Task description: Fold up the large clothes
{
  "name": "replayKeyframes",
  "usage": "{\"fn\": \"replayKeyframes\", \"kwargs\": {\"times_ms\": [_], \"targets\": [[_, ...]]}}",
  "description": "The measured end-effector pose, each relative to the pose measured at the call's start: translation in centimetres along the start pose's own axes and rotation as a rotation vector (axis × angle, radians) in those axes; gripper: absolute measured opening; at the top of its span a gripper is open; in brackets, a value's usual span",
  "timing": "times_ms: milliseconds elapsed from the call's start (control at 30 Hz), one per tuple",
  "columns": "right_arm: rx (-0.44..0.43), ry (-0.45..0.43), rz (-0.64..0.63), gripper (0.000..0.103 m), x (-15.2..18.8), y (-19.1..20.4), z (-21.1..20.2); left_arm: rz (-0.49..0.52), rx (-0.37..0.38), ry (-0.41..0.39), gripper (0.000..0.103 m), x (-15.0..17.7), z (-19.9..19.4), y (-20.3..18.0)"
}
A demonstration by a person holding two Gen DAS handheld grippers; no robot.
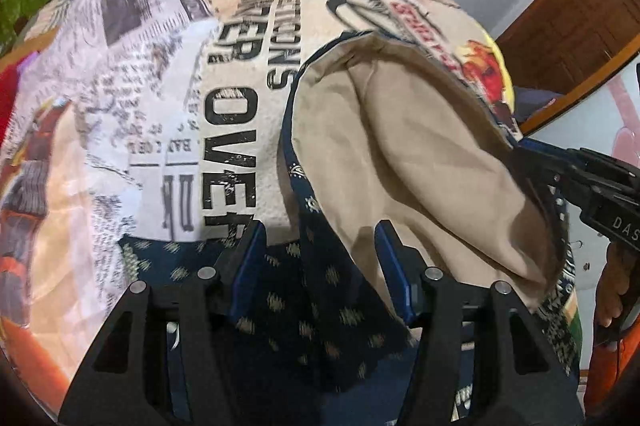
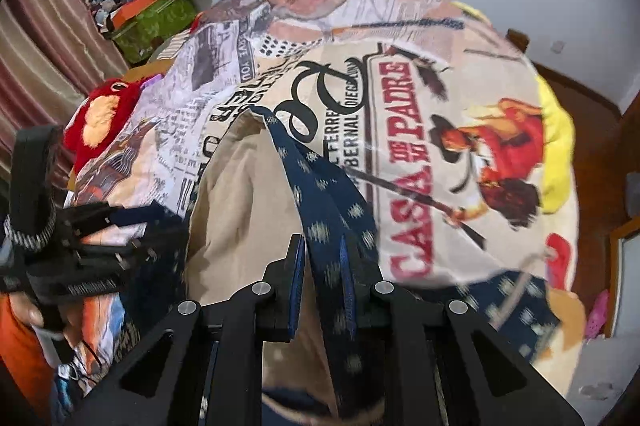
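A navy garment [image 1: 304,306] with pale dots and a beige lining [image 1: 420,166] hangs lifted over the printed bedspread [image 1: 140,106]. My left gripper [image 1: 322,258] has its jaws apart; navy cloth lies loosely between the fingers, and the pads do not press it. My right gripper [image 2: 322,258] is shut on a folded navy edge of the garment [image 2: 320,194], with the beige lining [image 2: 240,218] hanging to the left. In the left wrist view, the right gripper [image 1: 524,154] pinches the cloth at the right. In the right wrist view, the left gripper [image 2: 160,222] sits at the left by the garment's edge.
The bedspread [image 2: 420,130] covers the bed. A red plush toy [image 2: 100,118] and a green box [image 2: 152,22] with clutter lie at the far left. There is a yellow blanket edge [image 2: 556,146], wooden furniture [image 1: 560,26], a striped curtain [image 2: 40,46], and a person's hand [image 1: 616,286].
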State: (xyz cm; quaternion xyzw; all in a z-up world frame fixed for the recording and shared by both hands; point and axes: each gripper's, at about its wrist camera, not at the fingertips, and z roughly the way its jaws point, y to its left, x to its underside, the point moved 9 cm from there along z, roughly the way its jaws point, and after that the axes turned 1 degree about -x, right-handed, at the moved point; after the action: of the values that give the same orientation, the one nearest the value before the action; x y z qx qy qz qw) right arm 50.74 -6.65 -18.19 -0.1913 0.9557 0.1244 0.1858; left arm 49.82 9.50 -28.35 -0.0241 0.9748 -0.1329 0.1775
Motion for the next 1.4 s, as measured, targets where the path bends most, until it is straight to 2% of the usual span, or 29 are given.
{"fn": "replayKeyframes", "kwargs": {"times_ms": [200, 233, 267, 333, 467, 633, 767, 833, 933, 1033, 1133, 1200, 1267, 1400], "targets": [[0.04, 0.091, 0.005, 0.013, -0.7, -1.0, 5.2, -0.041, 0.034, 0.014, 0.056, -0.5, 2.6, 0.5], [0.047, 0.104, 0.008, 0.013, -0.6, -1.3, 5.8, -0.043, 0.035, 0.01, 0.053, -0.6, 2.7, 0.5], [0.053, 0.113, 0.013, 0.013, -0.5, -1.6, 6.3, -0.043, 0.036, 0.002, 0.049, -0.7, 2.7, 0.4], [0.046, 0.119, 0.022, 0.013, -0.3, -2.2, 6.9, -0.032, 0.043, -0.006, 0.023, -1.1, 2.8, 0.2], [0.007, 0.109, 0.056, 0.013, -0.1, -3.2, 7.0, 0.02, 0.011, -0.052, 0.009, -1.8, 1.9, -0.6], [-0.018, 0.149, 0.089, 0.013, 1.8, -3.9, 6.9, 0.123, 0.008, -0.131, 0.006, -2.0, -2.0, -2.7], [-0.005, 0.113, 0.083, 0.013, 2.3, -4.4, 4.4, 0.156, -0.001, -0.142, 0.006, -1.5, -3.6, -3.9], [-0.011, 0.079, 0.091, 0.013, 1.7, -4.4, 3.1, 0.158, -0.013, -0.127, 0.006, -1.4, -3.2, -4.0], [-0.002, 0.077, 0.092, 0.013, 1.1, -4.1, 3.1, 0.124, -0.032, -0.095, 0.006, -1.2, -1.7, -3.4], [0.033, 0.099, 0.065, 0.013, 0.6, -3.7, 4.5, 0.067, -0.005, -0.04, 0.006, -0.8, 0.0, -2.6], [0.069, 0.156, 0.034, 0.013, 1.1, -4.0, 6.6, 0.032, -0.017, -0.017, 0.006, -0.7, 1.5, -1.8], [0.054, 0.166, 0.05, 0.013, 1.4, -4.1, 7.7, 0.038, -0.011, -0.015, 0.006, -0.5, 1.9, -1.8], [0.016, 0.135, 0.095, 0.013, 1.5, -4.3, 7.6, 0.069, -0.006, -0.043, 0.006, -0.5, 1.4, -2.1], [-0.061, 0.079, 0.12, 0.013, 1.7, -4.2, 5.9, 0.132, 0.011, -0.112, 0.005, -0.4, -1.6, -3.5]]}}
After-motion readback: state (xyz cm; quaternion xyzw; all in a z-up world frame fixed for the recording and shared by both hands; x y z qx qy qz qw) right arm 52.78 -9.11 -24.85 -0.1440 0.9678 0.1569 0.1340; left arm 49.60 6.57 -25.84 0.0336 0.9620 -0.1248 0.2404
